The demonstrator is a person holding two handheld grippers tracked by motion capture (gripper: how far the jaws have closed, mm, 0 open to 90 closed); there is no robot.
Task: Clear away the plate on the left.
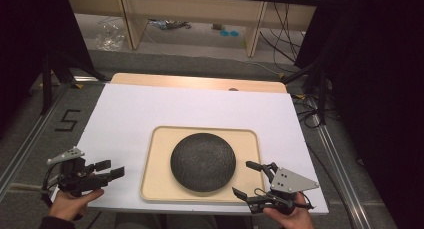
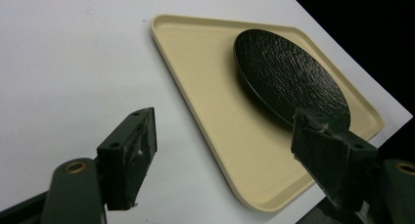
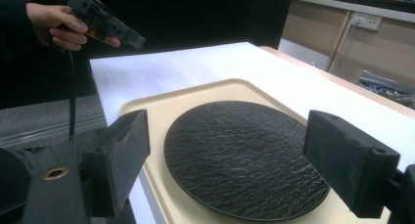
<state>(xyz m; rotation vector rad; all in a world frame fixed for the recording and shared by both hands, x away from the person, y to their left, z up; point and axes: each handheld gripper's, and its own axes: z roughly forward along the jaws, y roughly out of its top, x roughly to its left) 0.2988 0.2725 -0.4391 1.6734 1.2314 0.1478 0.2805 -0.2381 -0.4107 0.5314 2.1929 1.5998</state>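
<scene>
The black plate (image 1: 203, 161) lies in the middle of the beige tray (image 1: 157, 159). Your left gripper (image 1: 111, 169) is to the left of the tray, jaws wide and empty. Your right gripper (image 1: 247, 178) is at the tray's near right corner, also wide, holding nothing.
</scene>
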